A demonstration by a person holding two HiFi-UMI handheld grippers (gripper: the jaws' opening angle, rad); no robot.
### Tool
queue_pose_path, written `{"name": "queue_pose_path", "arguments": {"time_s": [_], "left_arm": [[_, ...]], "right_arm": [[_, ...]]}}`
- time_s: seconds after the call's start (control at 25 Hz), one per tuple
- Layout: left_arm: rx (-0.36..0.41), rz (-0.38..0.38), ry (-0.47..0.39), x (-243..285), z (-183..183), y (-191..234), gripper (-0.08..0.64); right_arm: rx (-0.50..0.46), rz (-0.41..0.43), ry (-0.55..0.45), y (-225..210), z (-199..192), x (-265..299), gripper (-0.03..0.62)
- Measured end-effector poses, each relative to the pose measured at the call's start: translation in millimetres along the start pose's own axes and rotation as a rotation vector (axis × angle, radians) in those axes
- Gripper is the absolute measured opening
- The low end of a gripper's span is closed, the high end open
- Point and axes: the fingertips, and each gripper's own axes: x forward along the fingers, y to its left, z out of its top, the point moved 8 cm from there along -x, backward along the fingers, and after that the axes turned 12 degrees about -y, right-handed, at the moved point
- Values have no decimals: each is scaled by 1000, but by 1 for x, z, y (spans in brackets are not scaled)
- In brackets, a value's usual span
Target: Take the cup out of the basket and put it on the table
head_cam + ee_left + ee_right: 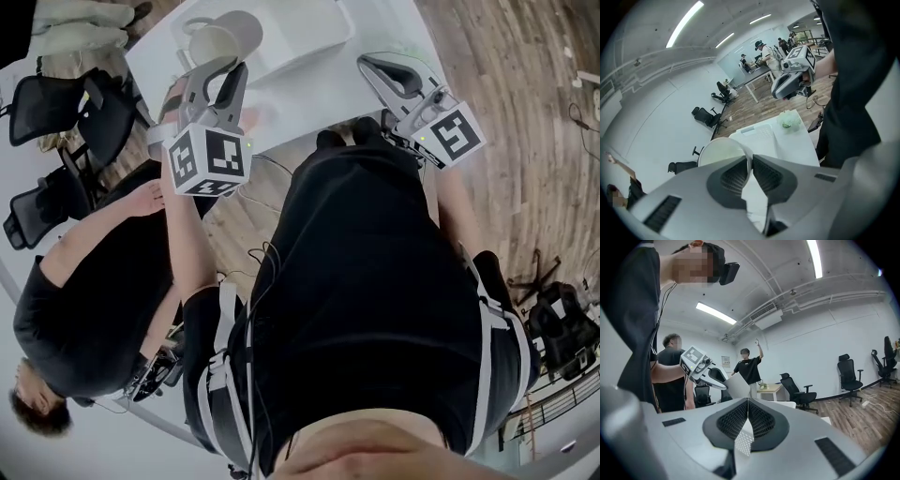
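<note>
A pale, cream-white cup (228, 36) hangs tilted over the far left of the white table (309, 94). My left gripper (228, 75) is shut on its wall. In the left gripper view the cup's rim (723, 149) runs between the two dark pads, one inside and one outside, at my left gripper (751, 160). The white perforated basket (758, 135) lies on the table beyond it. My right gripper (371, 64) hovers over the table's right side, shut and empty. In the right gripper view its pads meet at my right gripper (748, 402), with the basket's mesh (743, 442) below.
A small green and white bundle (789, 120) lies on the table past the basket. A seated person in black (94, 281) is close on my left, with black office chairs (56, 105) behind. Wooden floor (525, 122) lies to the right.
</note>
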Motion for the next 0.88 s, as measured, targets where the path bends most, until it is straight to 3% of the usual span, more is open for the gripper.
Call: {"name": "queue_pose_path", "arguments": {"time_s": [0.4,0.88], "left_arm": [[-4,-75,87,-45,-18,-41,57],[12,-178,121,-74,-38,-106,58]], "right_arm": [[-5,53,16,10,-1,26,18],[-13,70,39,48,-2,33,18]]}}
